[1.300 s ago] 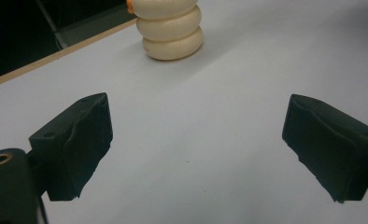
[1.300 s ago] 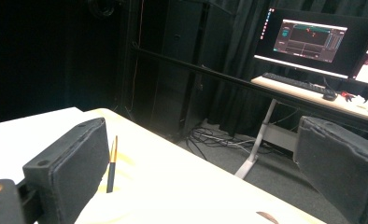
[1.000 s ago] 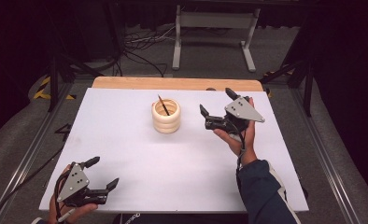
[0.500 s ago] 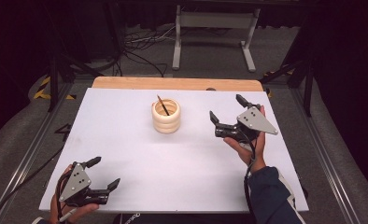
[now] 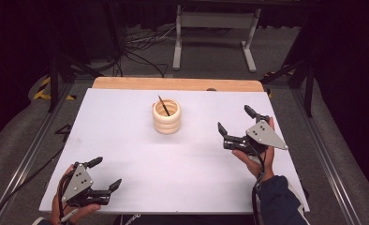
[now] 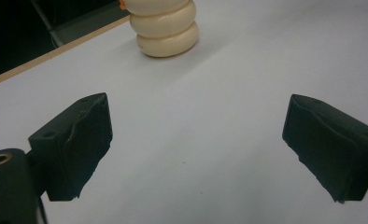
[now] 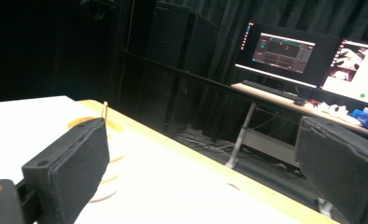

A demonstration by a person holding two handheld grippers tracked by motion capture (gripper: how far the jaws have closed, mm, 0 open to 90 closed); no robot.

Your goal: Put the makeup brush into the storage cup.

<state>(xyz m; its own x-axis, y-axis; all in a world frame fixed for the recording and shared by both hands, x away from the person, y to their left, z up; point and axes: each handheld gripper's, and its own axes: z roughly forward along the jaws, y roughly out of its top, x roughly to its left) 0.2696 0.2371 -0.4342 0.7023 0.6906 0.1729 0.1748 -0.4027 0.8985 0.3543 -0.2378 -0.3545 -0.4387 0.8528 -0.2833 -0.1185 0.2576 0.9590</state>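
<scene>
Right gripper point(image 5: 234, 120): held in a hand above the right part of the tabletop point(image 5: 126, 150), jaws spread wide and grasping nothing, grey three-cornered plate on top, cable trailing down to the dark sleeve at the near edge. Its jaws point toward the middle of the board; in the right gripper view they frame the far wooden edge of the tabletop and monitors point(image 7: 285, 51) on a desk beyond. Left gripper point(image 5: 104, 173): held low at the near left corner of the tabletop, jaws likewise parted and empty, bare white surface between them in the left gripper view. Holder point(image 5: 166, 116): cream-coloured, ribbed in three stacked rings, standing upright toward the far edge, about midway across, well apart from both grippers; it shows beyond the left gripper's jaws at point(image 6: 163, 25). Stick point(image 5: 163, 106): thin, dark, standing in the holder, leaning toward the far left.
</scene>
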